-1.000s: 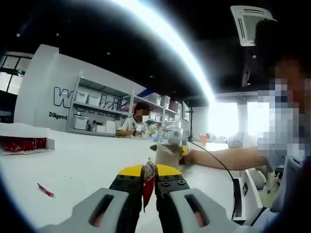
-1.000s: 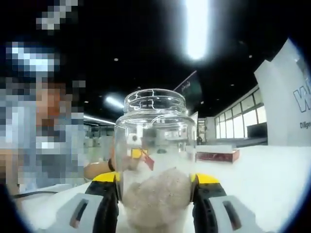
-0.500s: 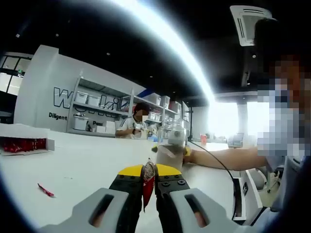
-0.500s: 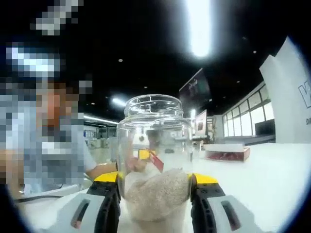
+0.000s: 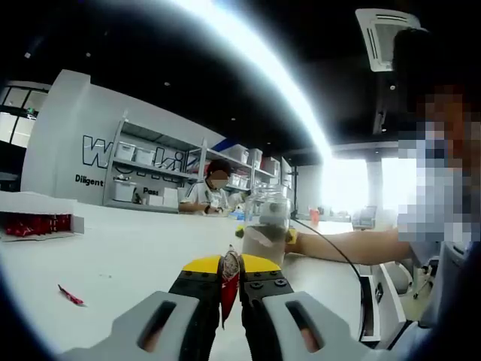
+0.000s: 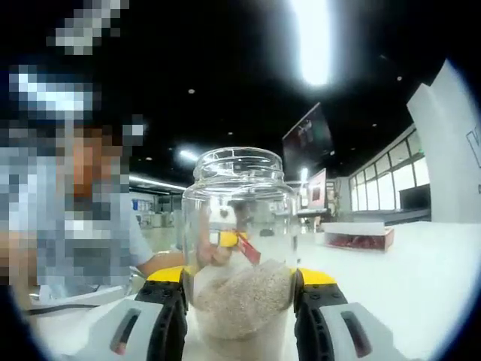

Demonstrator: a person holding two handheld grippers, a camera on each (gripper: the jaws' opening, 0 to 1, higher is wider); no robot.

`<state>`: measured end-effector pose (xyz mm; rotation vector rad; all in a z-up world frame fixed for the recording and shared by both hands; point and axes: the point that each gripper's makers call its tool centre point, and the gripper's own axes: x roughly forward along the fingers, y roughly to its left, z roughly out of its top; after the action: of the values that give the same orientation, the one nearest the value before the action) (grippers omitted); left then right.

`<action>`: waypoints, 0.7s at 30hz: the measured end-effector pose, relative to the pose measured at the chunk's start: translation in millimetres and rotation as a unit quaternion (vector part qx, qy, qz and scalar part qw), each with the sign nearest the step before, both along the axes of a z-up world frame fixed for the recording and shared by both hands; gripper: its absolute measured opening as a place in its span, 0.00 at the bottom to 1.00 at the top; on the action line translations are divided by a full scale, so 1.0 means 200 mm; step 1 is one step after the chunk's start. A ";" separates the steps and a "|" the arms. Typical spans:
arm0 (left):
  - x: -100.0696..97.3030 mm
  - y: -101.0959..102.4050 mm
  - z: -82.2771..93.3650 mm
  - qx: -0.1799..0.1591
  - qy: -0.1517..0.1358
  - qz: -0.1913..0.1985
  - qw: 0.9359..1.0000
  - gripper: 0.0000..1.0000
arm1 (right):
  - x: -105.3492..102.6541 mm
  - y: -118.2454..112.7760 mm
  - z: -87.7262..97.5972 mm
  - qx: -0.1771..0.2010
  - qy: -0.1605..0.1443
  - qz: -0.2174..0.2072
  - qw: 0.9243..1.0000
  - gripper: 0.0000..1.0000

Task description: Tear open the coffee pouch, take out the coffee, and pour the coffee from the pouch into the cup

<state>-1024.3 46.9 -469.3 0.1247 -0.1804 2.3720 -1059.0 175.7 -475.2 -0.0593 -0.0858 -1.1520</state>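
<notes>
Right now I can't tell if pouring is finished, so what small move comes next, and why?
Probably set the jar down on the table. It already holds powder and the right hand-held gripper clamps it, while the left hand-held gripper pinches a flat pouch away from the jar.

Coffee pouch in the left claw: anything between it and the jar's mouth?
Nothing visible. The left claw grips the red coffee pouch; the right claw holds the glass jar upright, mouth open, powder already inside. In the left gripper view only bare white table lies between them.
</notes>
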 end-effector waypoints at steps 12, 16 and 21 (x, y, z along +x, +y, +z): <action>0.01 0.01 0.00 0.000 0.000 0.000 1.000 0.11 | 0.06 -0.03 0.00 0.005 0.004 0.018 1.000 0.56; 0.01 0.01 0.00 0.000 0.000 0.000 1.000 0.11 | 0.06 -0.03 0.00 0.005 0.005 0.021 1.000 0.56; 0.01 0.01 0.00 0.000 0.000 -0.001 1.000 0.11 | 0.08 -0.03 0.00 0.007 0.005 0.028 1.000 0.56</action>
<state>-1022.8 49.0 -469.5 0.1259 -0.1805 2.3704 -1043.3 169.5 -475.7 -0.0507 -0.0707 -1.0969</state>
